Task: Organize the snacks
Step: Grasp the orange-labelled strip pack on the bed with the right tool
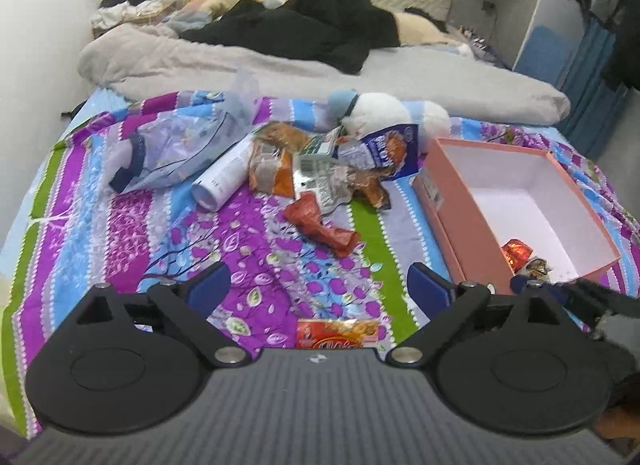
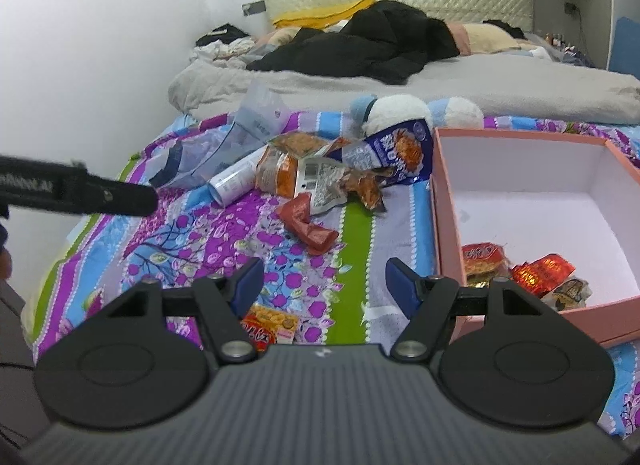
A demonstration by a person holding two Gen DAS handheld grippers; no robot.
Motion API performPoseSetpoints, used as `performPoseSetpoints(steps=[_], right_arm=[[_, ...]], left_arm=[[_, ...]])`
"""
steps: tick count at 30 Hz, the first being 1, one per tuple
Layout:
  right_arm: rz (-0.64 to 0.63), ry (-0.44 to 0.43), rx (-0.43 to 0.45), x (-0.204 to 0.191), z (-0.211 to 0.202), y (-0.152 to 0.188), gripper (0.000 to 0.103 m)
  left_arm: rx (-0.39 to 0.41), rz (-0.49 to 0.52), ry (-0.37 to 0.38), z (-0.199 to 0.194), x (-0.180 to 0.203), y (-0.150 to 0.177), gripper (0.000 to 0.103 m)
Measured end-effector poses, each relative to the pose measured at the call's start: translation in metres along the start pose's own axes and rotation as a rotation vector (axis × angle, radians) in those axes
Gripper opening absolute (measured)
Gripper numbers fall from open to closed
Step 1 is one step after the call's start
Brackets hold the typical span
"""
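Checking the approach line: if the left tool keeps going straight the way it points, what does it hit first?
Probably the bedspread: the left tool is open, nothing between its fingers. Farther along lies the red wrapper; depth unclear.

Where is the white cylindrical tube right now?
The white tube lies on its side on the patterned bedspread, left of the snack pile, between the clear plastic bag and an orange packet.

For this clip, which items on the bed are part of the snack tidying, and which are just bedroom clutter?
Part of the job:
- pink box, three small packets already inside
- snack pile in mid-bed
- red wrapper
- white tube
- orange packet beside the right gripper

Just lying about:
- plush toy
- black clothing
- grey blanket
- clear plastic bag
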State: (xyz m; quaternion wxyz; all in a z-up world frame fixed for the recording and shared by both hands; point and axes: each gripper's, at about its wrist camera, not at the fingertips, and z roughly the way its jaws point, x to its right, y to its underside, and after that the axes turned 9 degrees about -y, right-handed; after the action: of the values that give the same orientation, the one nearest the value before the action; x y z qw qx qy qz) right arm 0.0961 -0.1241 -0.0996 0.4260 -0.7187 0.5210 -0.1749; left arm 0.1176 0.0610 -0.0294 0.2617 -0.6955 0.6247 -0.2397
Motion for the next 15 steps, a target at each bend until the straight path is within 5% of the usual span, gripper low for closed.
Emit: performPoseSetpoints(steps=[13,15], right_arm=[[-0.009,-0.119,-0.281,-0.04,0.088,0.071,0.069],[0.007,-0.099,-0.31,-0.046,0.102,0.08,0.077]], left_arm=[[-0.088,0.018,-0.004,-0.068,0.006,-0.052,0.101],[-0.11,0.025,0.005,-0.08,0.01,-0.06,0.101]])
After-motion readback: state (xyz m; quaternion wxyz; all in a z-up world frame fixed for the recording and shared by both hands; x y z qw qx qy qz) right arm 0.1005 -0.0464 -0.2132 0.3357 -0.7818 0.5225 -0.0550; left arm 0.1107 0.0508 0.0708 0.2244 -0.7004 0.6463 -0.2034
